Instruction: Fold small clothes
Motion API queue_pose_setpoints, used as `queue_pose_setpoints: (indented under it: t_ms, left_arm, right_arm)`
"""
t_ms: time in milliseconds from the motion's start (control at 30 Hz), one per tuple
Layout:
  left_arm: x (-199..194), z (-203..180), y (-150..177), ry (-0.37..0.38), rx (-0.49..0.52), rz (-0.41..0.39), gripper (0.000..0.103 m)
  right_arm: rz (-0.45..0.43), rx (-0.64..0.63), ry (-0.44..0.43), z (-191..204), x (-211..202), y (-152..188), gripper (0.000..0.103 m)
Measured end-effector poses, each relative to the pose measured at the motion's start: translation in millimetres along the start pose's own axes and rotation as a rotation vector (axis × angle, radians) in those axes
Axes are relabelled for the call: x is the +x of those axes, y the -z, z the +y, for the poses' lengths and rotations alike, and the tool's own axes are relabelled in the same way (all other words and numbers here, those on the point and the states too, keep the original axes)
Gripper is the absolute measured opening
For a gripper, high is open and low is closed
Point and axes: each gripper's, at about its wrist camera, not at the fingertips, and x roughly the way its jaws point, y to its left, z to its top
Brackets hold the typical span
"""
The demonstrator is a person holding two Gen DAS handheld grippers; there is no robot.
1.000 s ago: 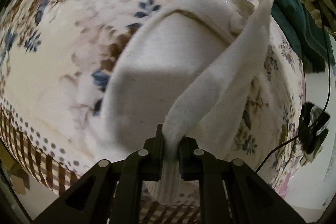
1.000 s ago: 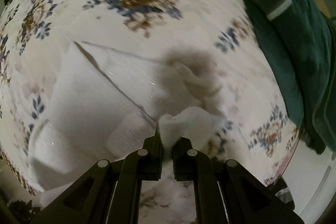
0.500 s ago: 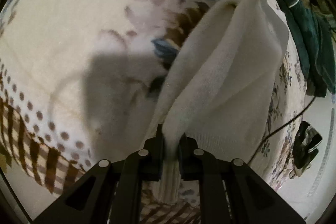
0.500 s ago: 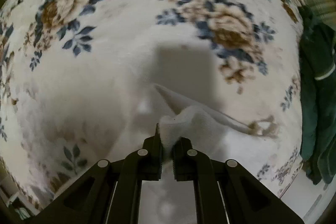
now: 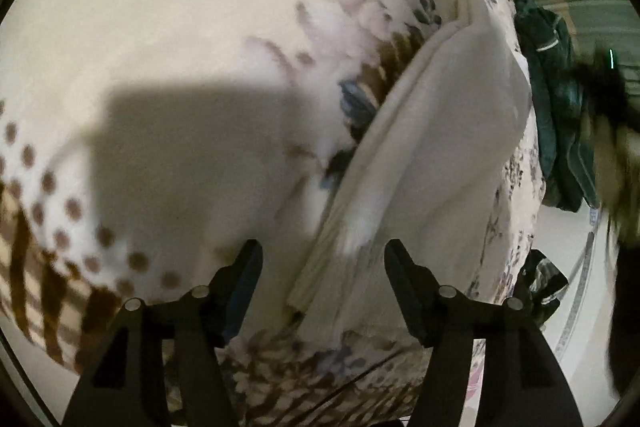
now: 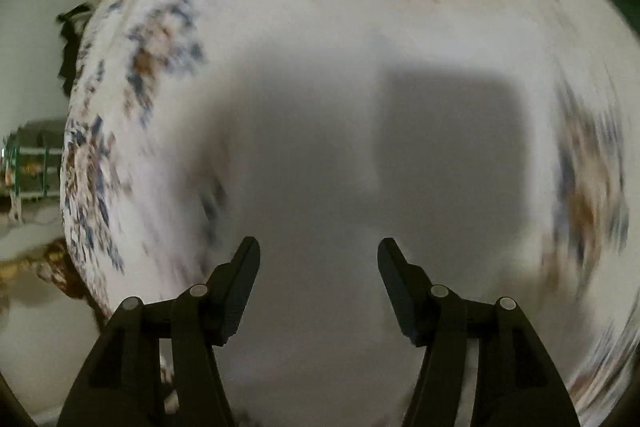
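A white knit garment (image 5: 440,147) lies folded lengthwise on the floral blanket (image 5: 200,27), running from the near edge toward the far right. My left gripper (image 5: 322,263) is open just above its near end, holding nothing. My right gripper (image 6: 318,259) is open and empty over bare blanket (image 6: 320,47); its view is motion-blurred and the garment does not show in it. The right gripper appears as a dark blur (image 5: 600,99) at the right of the left wrist view.
A dark green garment (image 5: 556,99) lies in a heap beyond the white one at the right. The blanket's brown checked border (image 5: 36,247) and edge are at the near left. A dark object (image 5: 540,291) sits on the floor at the right.
Both grippers have opened and let go of the white garment, which now lies folded on the blanket. The right gripper has swung away fast over bare blanket.
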Motion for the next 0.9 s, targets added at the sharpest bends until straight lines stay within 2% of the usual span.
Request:
queue_pose_setpoints:
  t_ms: [67,133,233,333,367,400,433,500,600,733,800,833,867,900]
  left_arm:
    - [4.7,-2.3,-3.4,-0.002,0.006,0.013,0.061]
    - [7.7,-3.4,-5.9,-0.012,0.009,0.025,0.061]
    - [5.7,-10.6,-6.0,-0.045,0.016,0.016,0.061]
    - [-0.4,-15.3,-2.5,-0.084,0.035,0.006,0.061]
    - [0.2,-17.6,-0.9,-0.1,0.047,0.005,0.061]
    - [-0.7,-19.3,0.7,-0.118,0.064,0.005,0.061]
    - [-1.1,-20.5,2.4,-0.143,0.083,0.004,0.061]
    - [0.0,-23.1,5.9,-0.171,0.109,0.01,0.061]
    - [1.3,-33.2,11.6,-0.199,0.143,0.009,0.061]
    - [10.1,-48.3,19.8,-0.202,0.2,0.026,0.061]
    - [20.4,-57.1,22.8,-0.227,0.241,0.038,0.06]
    - [24.6,-59.3,26.0,-0.267,0.274,0.035,0.058]
    - [26.3,-60.8,27.8,-0.286,0.296,0.028,0.028]
    - [28.4,-60.6,28.4,-0.299,0.304,0.025,0.007]
  right_arm:
    - [0.06,0.111,-0.015,-32.1,12.6,58.6,0.063]
    - [0.139,0.256,-0.074,-62.2,33.1,124.7,0.063]
    - [0.241,0.423,-0.189,-85.0,70.5,212.7,0.063]
    - [0.257,0.515,-0.271,-89.9,95.0,269.7,0.063]
    - [0.242,0.545,-0.306,-90.3,101.1,283.1,0.063]
    - [0.222,0.568,-0.329,-90.1,105.8,294.5,0.051]
    - [0.194,0.581,-0.343,-89.5,108.8,301.5,0.007]
    - [0.149,0.594,-0.323,-87.7,112.1,312.4,0.007]
    - [0.081,0.576,-0.241,-78.1,101.4,333.7,0.006]
    - [0.04,0.539,-0.208,-62.8,91.8,354.7,0.005]
    - [0.031,0.527,-0.196,-57.3,90.2,359.2,0.005]
    - [0.032,0.519,-0.192,-55.2,91.4,362.7,0.004]
    - [0.035,0.517,-0.182,-53.5,92.5,363.4,0.004]
    - [0.038,0.518,-0.17,-53.4,91.1,359.1,0.004]
